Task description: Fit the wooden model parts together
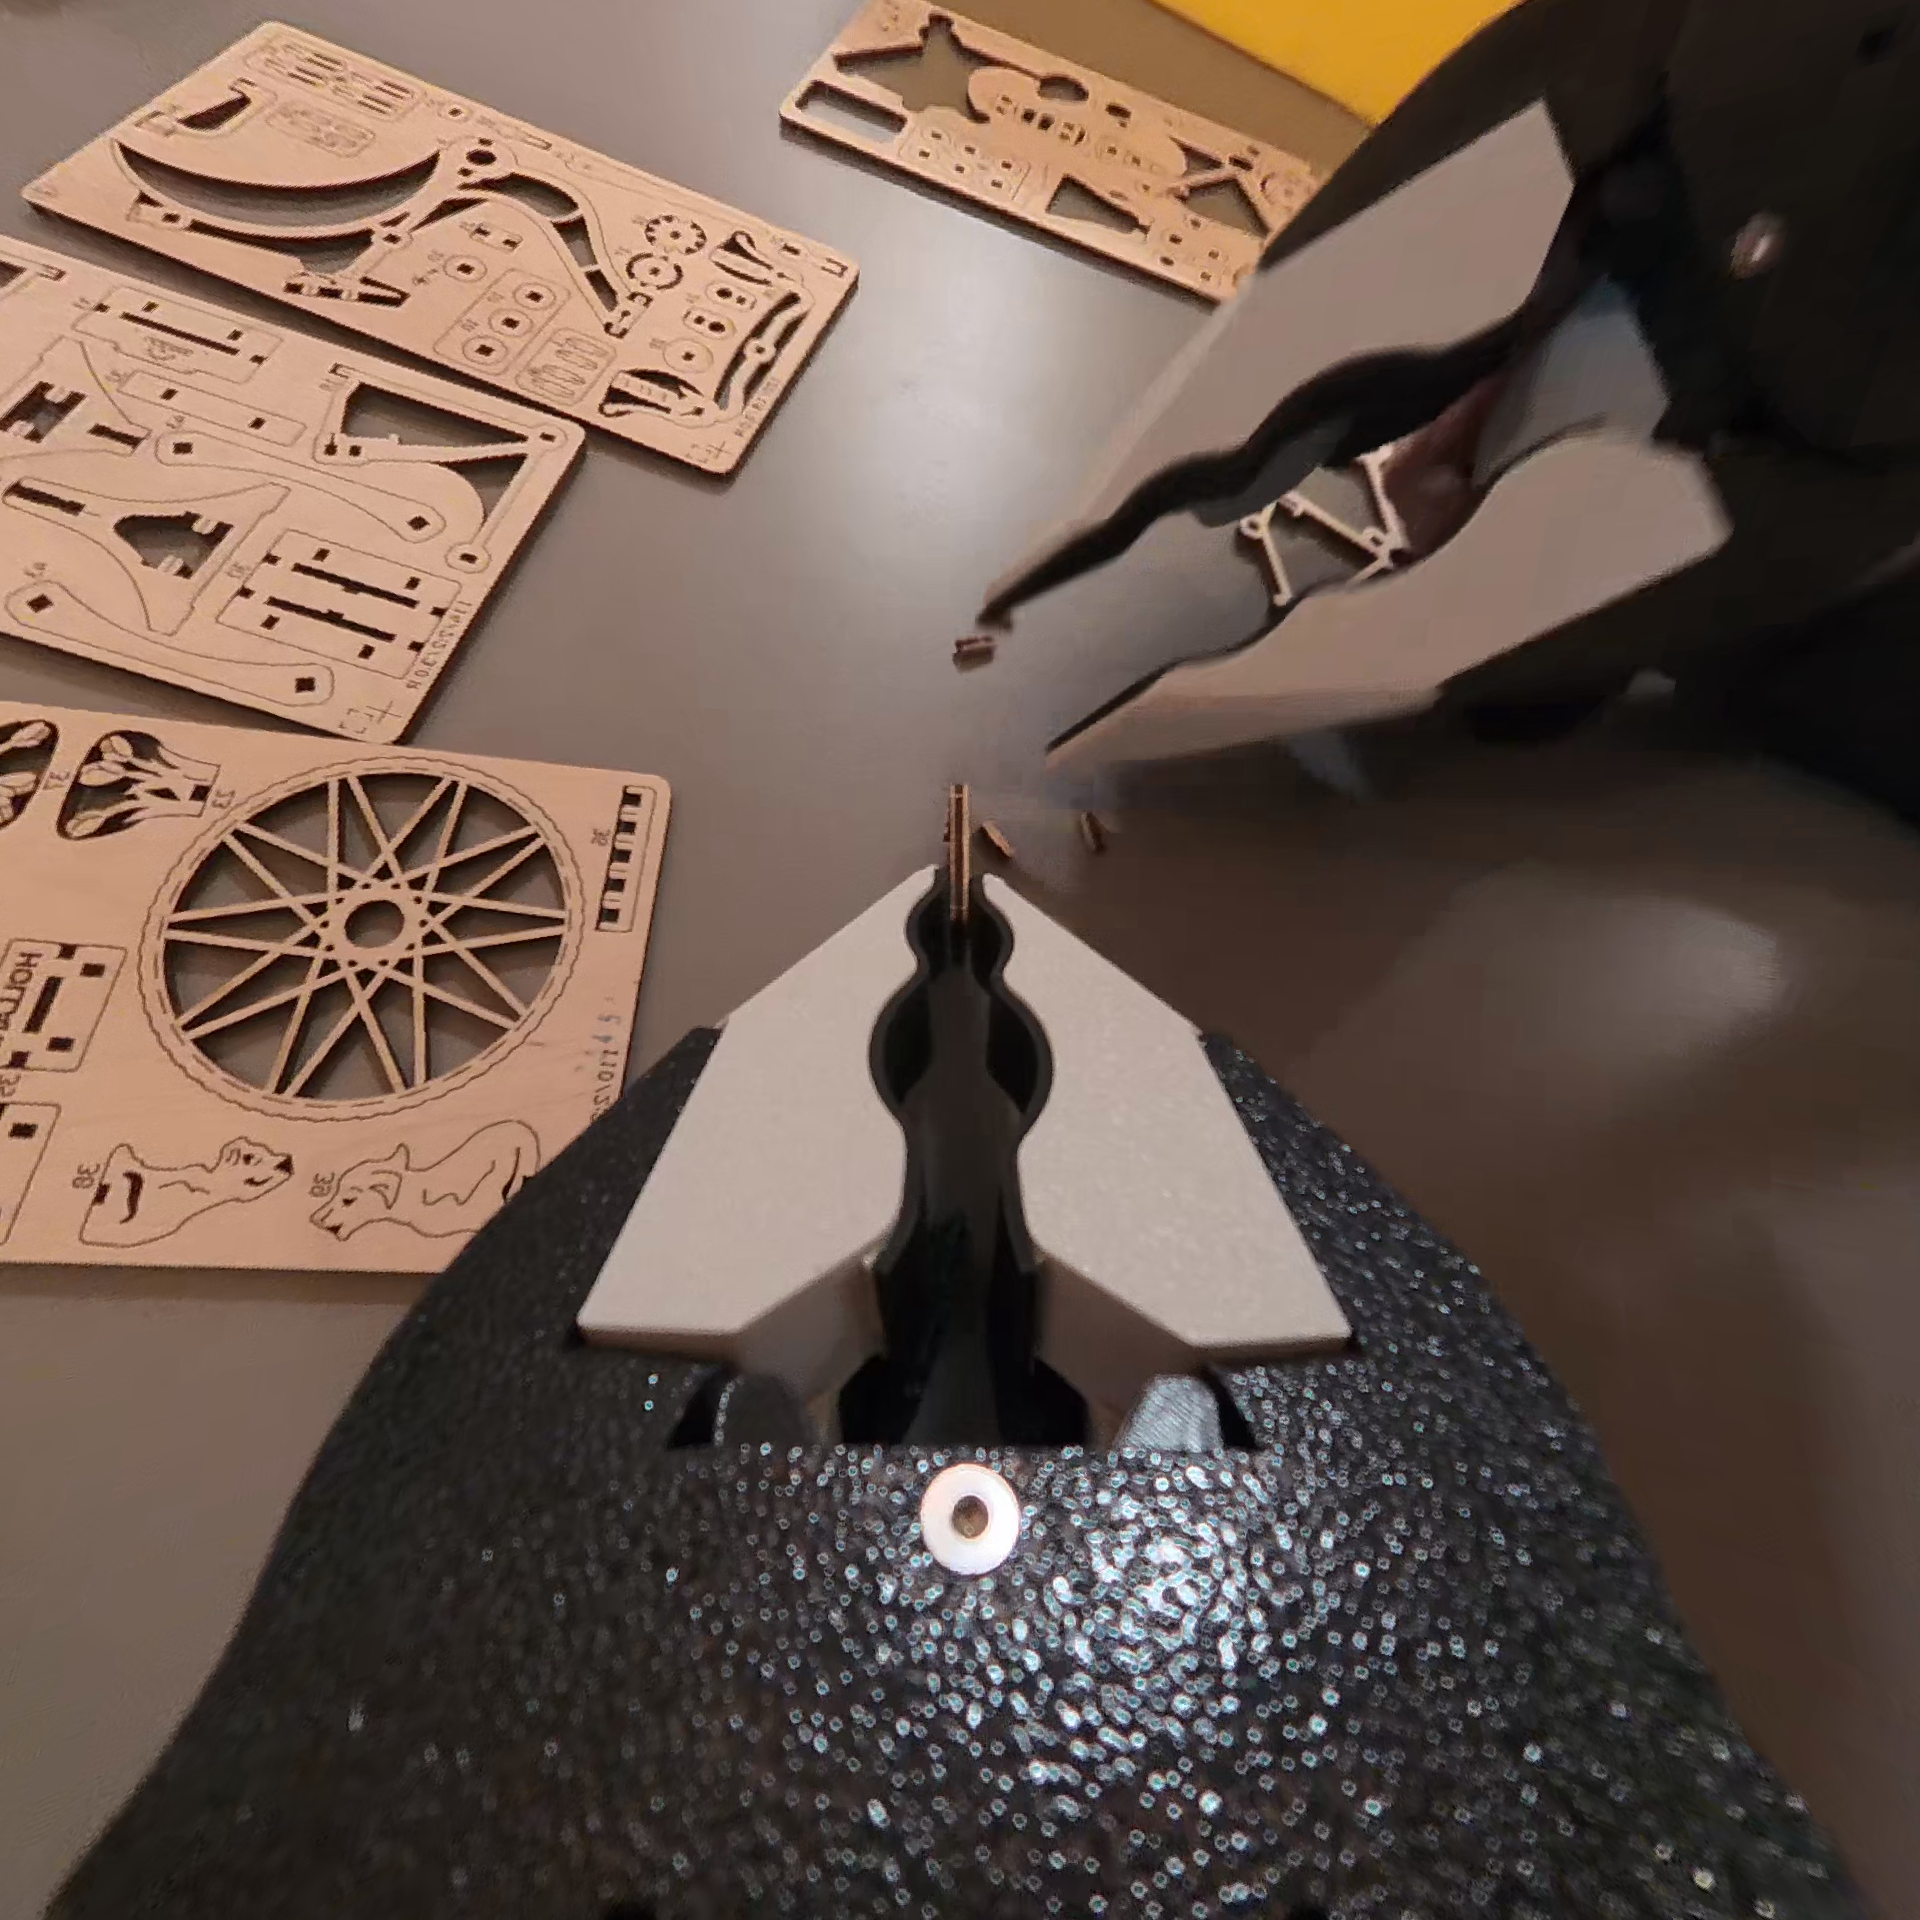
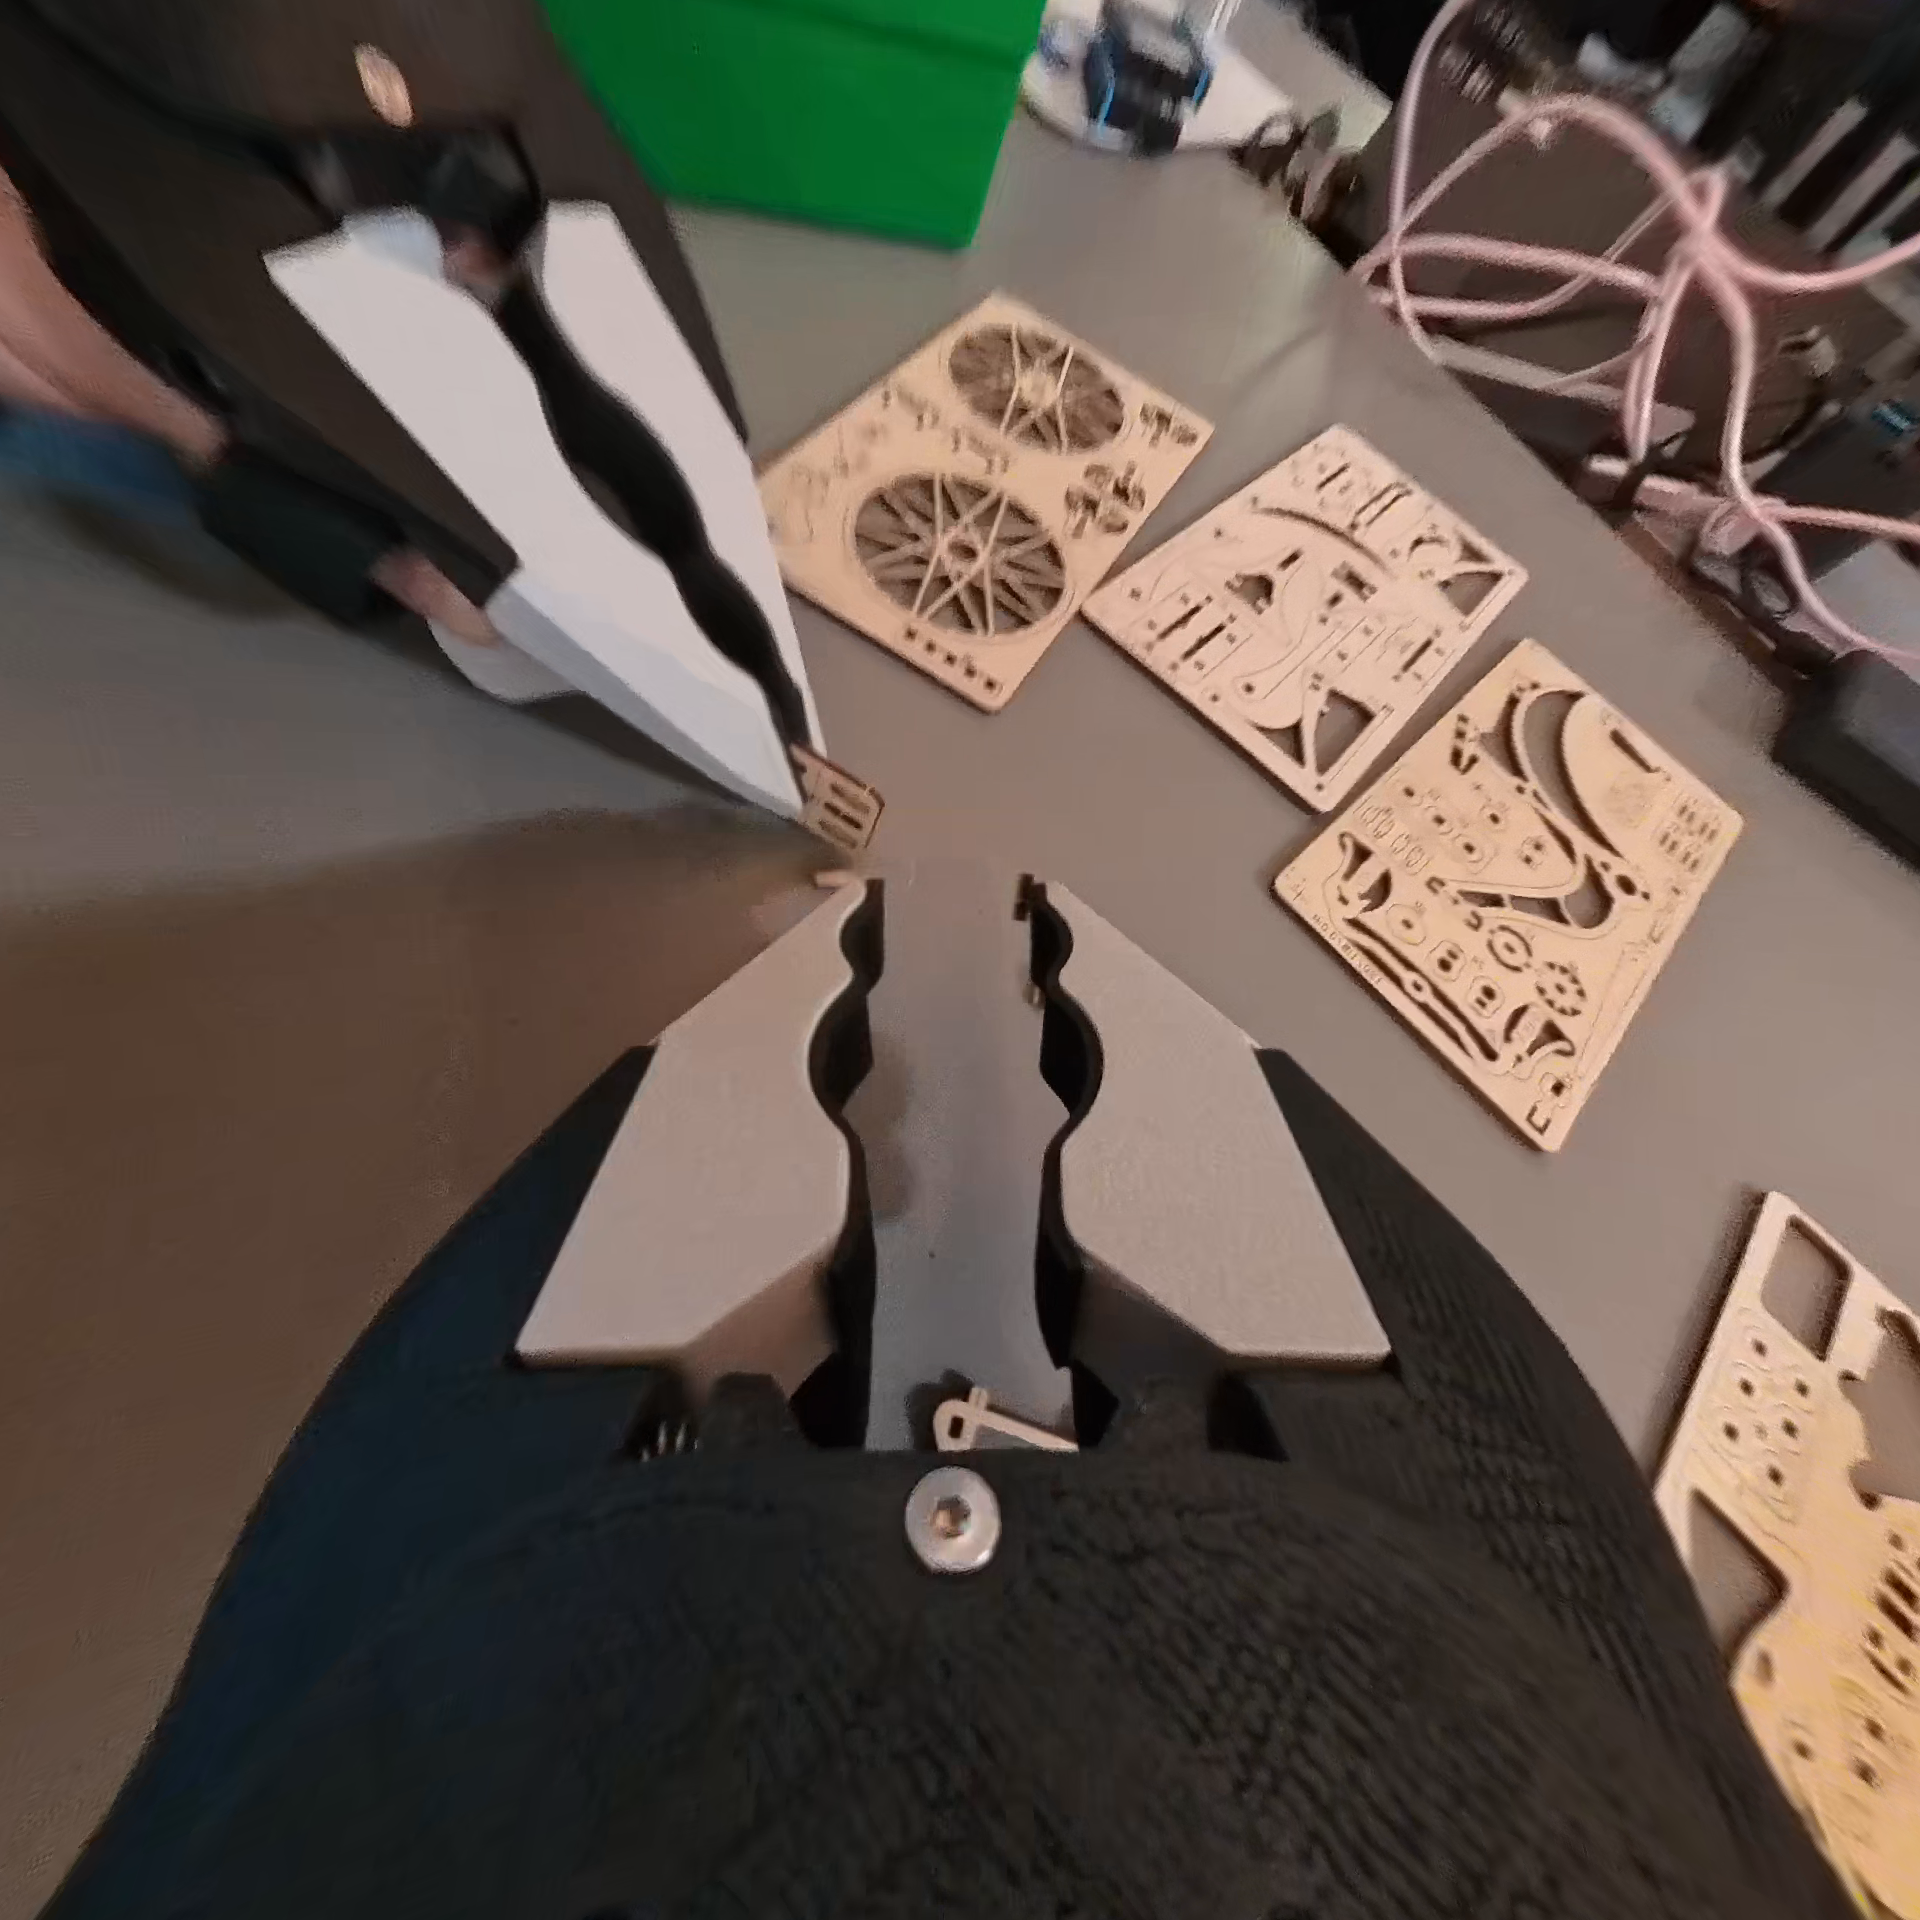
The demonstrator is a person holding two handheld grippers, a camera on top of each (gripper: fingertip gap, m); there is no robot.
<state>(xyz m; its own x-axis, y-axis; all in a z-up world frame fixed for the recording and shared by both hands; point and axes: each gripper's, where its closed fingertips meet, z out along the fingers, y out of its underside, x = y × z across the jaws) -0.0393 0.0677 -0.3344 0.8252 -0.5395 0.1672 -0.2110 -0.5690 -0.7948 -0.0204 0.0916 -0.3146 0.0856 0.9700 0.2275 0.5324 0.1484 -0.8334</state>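
Pinching a small slotted wooden piece (image 1: 958,852) edge-on at the very fingertips, the left gripper (image 1: 961,883) is clenched on it, probably so the slotted end sticks out free for mating; in the right wrist view the same piece (image 2: 840,810) shows its flat face with slots, poking from the tip of that gripper (image 2: 805,800) just above the table (image 2: 260,935). The right gripper (image 2: 945,894) is released, jaws well apart with bare table between them, tips near the held piece but not touching it, likely lining up for a grab or to bring a second part. A thin wooden strut part (image 2: 987,1429) lies under the right gripper near its base, cut off by the body; in the left view a pale lattice shape (image 1: 1320,540) shows between those fingers, unclear if it is the same part or gripper structure. Tiny wooden bits (image 1: 1039,836) lie scattered on the table close to the held piece, one more (image 1: 972,646) farther off; too small to identify. Four laser-cut sheets sit flat well apart from the work spot: wheel sheet (image 1: 343,935), two frame sheets (image 1: 260,488) (image 1: 468,229), and one far sheet (image 1: 1039,135) partly hidden behind the right gripper. Motion blur smears the right gripper. Green box (image 2: 800,104) and pink cables (image 2: 1610,260) sit at the table's far edge.
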